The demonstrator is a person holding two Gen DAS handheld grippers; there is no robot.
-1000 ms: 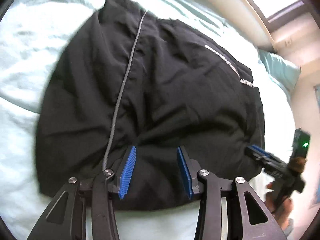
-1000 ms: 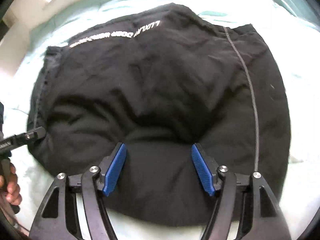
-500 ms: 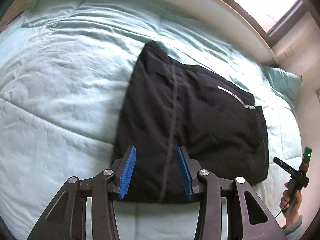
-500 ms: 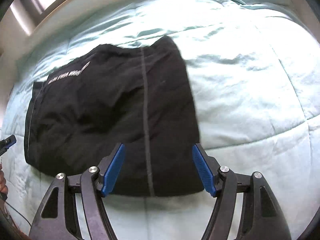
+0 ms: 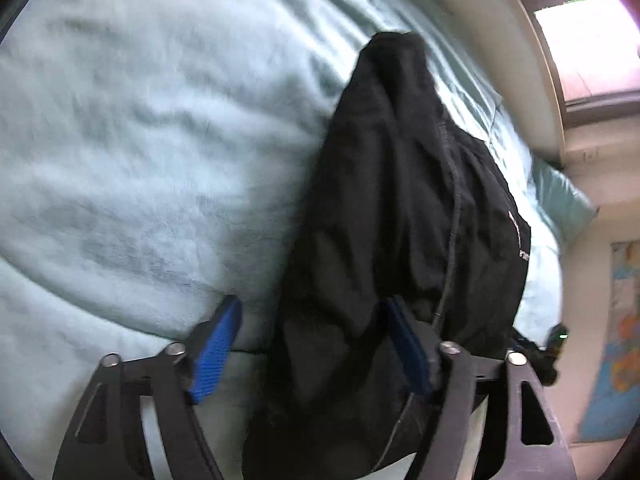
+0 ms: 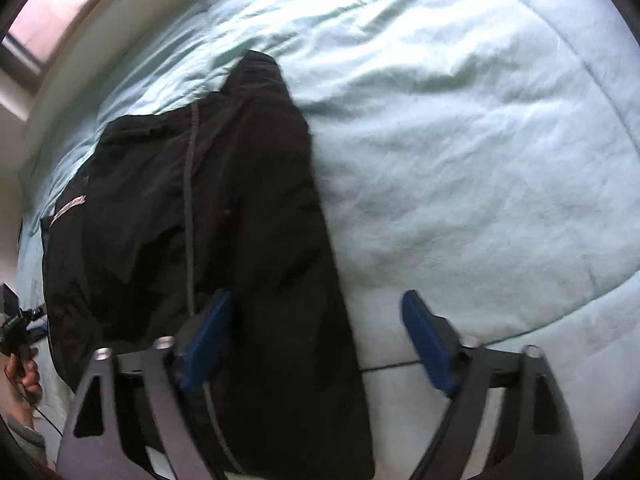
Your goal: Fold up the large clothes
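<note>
1. A black garment (image 5: 384, 240), folded into a long narrow bundle, lies on a pale green duvet (image 5: 140, 140) that covers a bed.
2. A thin grey cord or stripe (image 6: 189, 216) runs along the garment, and a strip of white lettering (image 6: 69, 207) shows near its far edge.
3. The left gripper (image 5: 310, 354) hangs over the near end of the garment. Its jaws are opening and stand wide. Its left pad is over bare duvet; its right pad is over or against the cloth. The near edge of the garment lies between them, not pinched.
4. The right gripper (image 6: 316, 344) is over the same near end from the other side. Its jaws are opening too. Its left pad is over the cloth, its right pad over bare duvet. The cloth between them is loose.
5. A pillow (image 5: 560, 204) lies at the far corner of the bed, below a window (image 5: 588, 32).
6. Both views are blurred.
</note>
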